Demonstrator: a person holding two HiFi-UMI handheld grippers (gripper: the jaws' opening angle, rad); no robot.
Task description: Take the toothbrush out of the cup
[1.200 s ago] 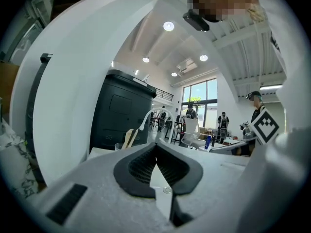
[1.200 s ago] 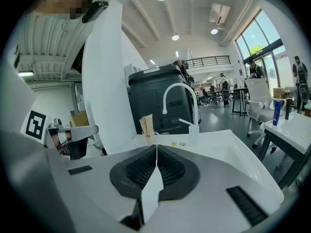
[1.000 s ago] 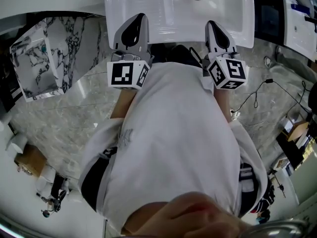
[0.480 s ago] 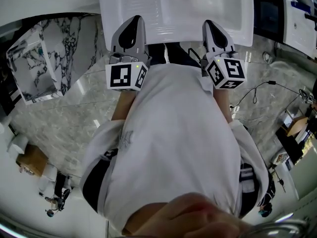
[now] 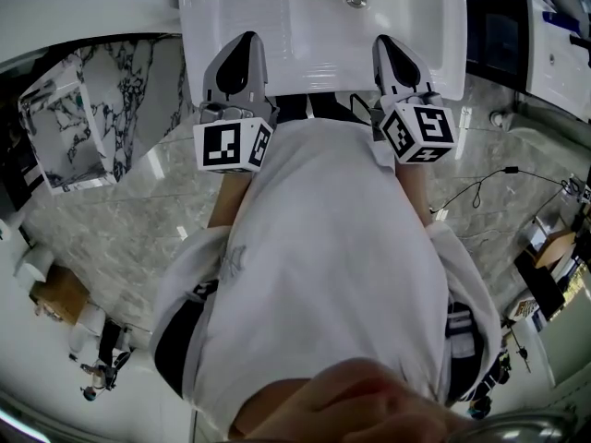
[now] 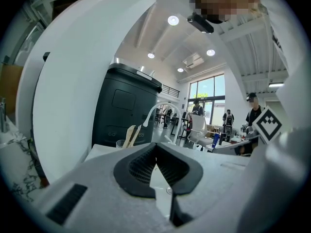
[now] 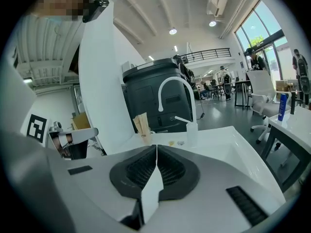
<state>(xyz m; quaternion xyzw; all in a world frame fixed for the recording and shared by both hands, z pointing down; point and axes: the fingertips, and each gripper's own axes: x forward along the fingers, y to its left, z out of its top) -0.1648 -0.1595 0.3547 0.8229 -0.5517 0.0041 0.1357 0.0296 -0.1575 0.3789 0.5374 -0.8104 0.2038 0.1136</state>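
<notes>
Both grippers hang side by side over the front rim of a white sink (image 5: 314, 26). My left gripper (image 5: 242, 44) is shut with nothing between its jaws; the right gripper (image 5: 384, 44) is shut and empty too. At the sink's back ledge, in the right gripper view, stands a small clear cup (image 7: 192, 133) with a white toothbrush (image 7: 181, 120) leaning out to the left. To its left stands a second cup (image 7: 144, 138) holding tan sticks. The left gripper view shows that tan-stick cup (image 6: 121, 143) beyond its shut gripper (image 6: 155, 147). The right gripper (image 7: 156, 149) is well short of both cups.
A white arched faucet (image 7: 174, 95) rises at the back of the sink, with a dark cabinet (image 7: 150, 98) behind it. On the floor lie a marble panel (image 5: 69, 132) at the left and cables (image 5: 480, 187) at the right. People and chairs stand far off.
Both grippers have edged forward over the sink's front rim, staying side by side with jaws shut.
</notes>
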